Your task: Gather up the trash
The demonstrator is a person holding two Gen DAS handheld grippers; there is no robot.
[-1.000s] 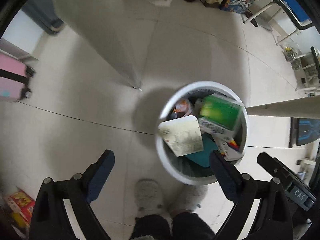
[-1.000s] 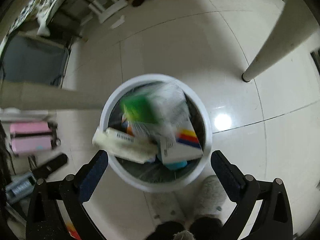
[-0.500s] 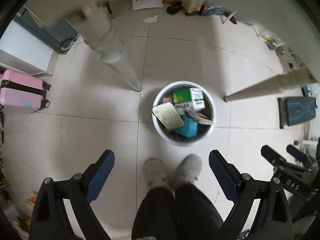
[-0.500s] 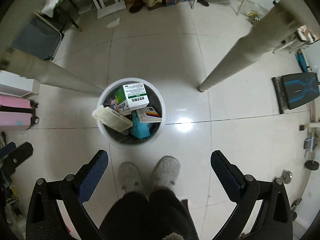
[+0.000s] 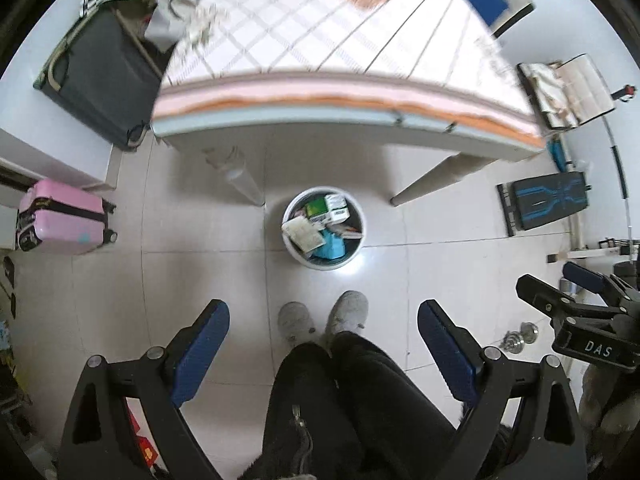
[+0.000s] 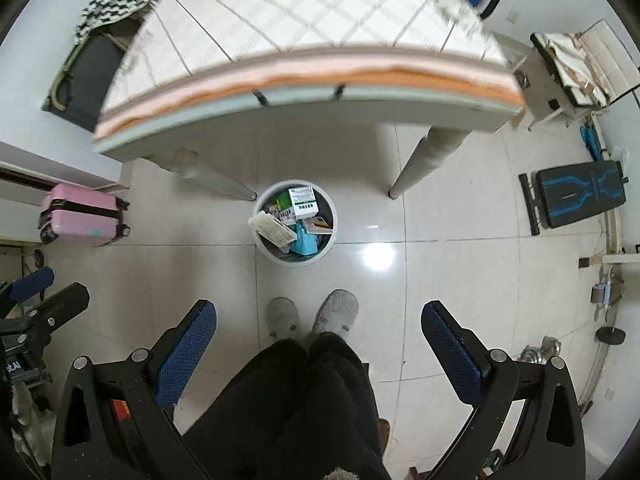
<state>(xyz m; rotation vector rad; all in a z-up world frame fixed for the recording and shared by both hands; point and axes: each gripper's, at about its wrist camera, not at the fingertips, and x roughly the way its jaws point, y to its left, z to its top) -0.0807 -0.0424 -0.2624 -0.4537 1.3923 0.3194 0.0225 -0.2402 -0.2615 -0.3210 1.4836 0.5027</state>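
The table edge (image 5: 344, 92) ahead of the left gripper (image 5: 323, 336) is blurred; print on the boxes (image 6: 303, 202) in the bin (image 6: 295, 261) cannot be read.

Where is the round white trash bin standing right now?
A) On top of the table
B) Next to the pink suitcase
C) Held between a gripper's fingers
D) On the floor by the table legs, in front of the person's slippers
D: the white trash bin, full of boxes, stands on the tiled floor between the table legs, just ahead of the grey slippers.
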